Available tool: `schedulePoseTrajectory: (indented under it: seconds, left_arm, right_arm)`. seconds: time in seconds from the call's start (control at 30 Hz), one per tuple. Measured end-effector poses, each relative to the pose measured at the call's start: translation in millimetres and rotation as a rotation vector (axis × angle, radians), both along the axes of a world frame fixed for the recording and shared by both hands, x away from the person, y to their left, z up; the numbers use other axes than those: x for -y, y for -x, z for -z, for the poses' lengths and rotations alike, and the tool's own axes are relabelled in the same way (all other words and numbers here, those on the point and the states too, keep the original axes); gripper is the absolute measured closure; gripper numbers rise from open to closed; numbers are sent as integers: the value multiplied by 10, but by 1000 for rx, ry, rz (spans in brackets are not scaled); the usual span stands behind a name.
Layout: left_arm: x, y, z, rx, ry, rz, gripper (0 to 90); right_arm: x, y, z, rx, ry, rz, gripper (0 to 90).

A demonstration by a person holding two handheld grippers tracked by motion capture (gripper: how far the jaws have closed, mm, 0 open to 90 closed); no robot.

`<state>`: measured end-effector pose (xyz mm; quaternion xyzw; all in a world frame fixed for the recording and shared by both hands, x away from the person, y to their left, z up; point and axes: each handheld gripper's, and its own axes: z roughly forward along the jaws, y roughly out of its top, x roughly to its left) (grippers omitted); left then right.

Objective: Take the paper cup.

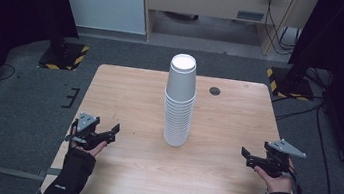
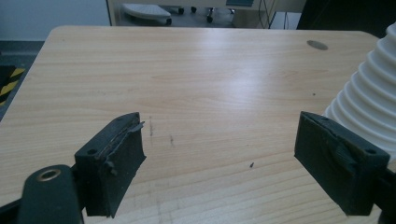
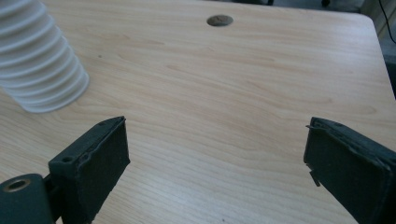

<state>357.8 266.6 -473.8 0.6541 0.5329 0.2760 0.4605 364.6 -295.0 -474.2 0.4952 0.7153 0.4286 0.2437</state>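
Observation:
A tall stack of white paper cups (image 1: 179,100), upside down, stands in the middle of the wooden table (image 1: 131,86). My left gripper (image 1: 113,133) rests near the table's left edge, held by a gloved hand, jaws wide apart with nothing between them. In the left gripper view the stack of cups (image 2: 369,98) rises at the right, beyond the gripper (image 2: 219,161). My right gripper (image 1: 245,156) sits near the table's right edge, also open and empty. In the right gripper view the cups (image 3: 39,65) stand at the upper left, well ahead of the gripper (image 3: 215,161).
A small dark round grommet (image 1: 215,90) is set into the table at the back right. Beyond the table are grey carpet, stand bases with yellow-black tape (image 1: 64,55), cables (image 1: 309,110) and a wooden cabinet (image 1: 208,1).

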Motion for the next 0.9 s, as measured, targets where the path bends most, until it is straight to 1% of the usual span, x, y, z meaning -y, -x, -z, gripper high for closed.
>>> schedulePoseTrajectory:
  seconds: [0.03, 0.07, 0.1, 0.13, 0.17, 0.2, 0.27, 0.4, 0.47, 0.5, 0.53, 0.57, 0.6, 0.63, 0.7, 0.73, 0.8, 0.83, 0.87, 0.9]
  left_arm:
    - [-2, 2, -22, 10, 0, 3, 147]
    - [1, 7, -37, 10, 7, 3, 147]
    - [3, 9, -76, 20, 17, 10, 146]
    - [2, 10, -96, 22, 16, 13, 146]
    - [2, 10, -96, 22, 16, 13, 142]
    - [4, 13, -115, 28, 19, 13, 142]
    - [15, 35, -178, 54, 24, 20, 141]
    - [41, 59, -254, 76, 31, 38, 142]
    - [64, 62, -293, 84, 39, 51, 142]
    - [87, 54, -335, 93, 40, 62, 141]
    - [87, 54, -335, 93, 40, 62, 141]
    - [109, 42, -383, 100, 39, 73, 140]
    - [109, 42, -383, 100, 39, 73, 140]
    - [121, 35, -410, 103, 38, 80, 140]
    - [140, 22, -466, 115, 39, 91, 140]
    - [148, 12, -496, 115, 41, 97, 140]
    - [166, -8, -558, 119, 44, 103, 135]
    - [182, -18, -609, 119, 46, 110, 136]
    - [192, -21, -635, 120, 46, 111, 136]
    - [223, -23, -699, 128, 49, 120, 136]
  right_arm:
    - [-16, 7, -31, 9, -8, -5, 70]
    - [-24, 11, -53, 21, -15, -10, 71]
    - [-34, 19, -92, 36, -29, -20, 75]
    - [-40, 22, -115, 42, -40, -21, 75]
    - [-40, 22, -115, 42, -40, -21, 75]
    - [-41, 22, -134, 49, -44, -25, 76]
    - [-50, 28, -181, 68, -59, -36, 90]
    - [-78, 36, -259, 87, -75, -51, 94]
    - [-97, 36, -298, 97, -90, -56, 94]
    - [-123, 31, -348, 105, -107, -64, 94]
    - [-137, 26, -377, 110, -116, -71, 94]
    - [-152, 22, -410, 115, -124, -75, 95]
    - [-168, 21, -445, 125, -132, -80, 95]
    - [-168, 21, -445, 125, -132, -80, 95]
    - [-212, 17, -523, 145, -146, -86, 95]
    - [-226, 13, -549, 150, -143, -90, 95]
    - [-269, 1, -616, 167, -153, -94, 94]
    - [-291, -6, -651, 172, -157, -94, 92]
    - [-320, -22, -698, 187, -152, -99, 93]
    - [-356, -43, -753, 198, -157, -100, 93]
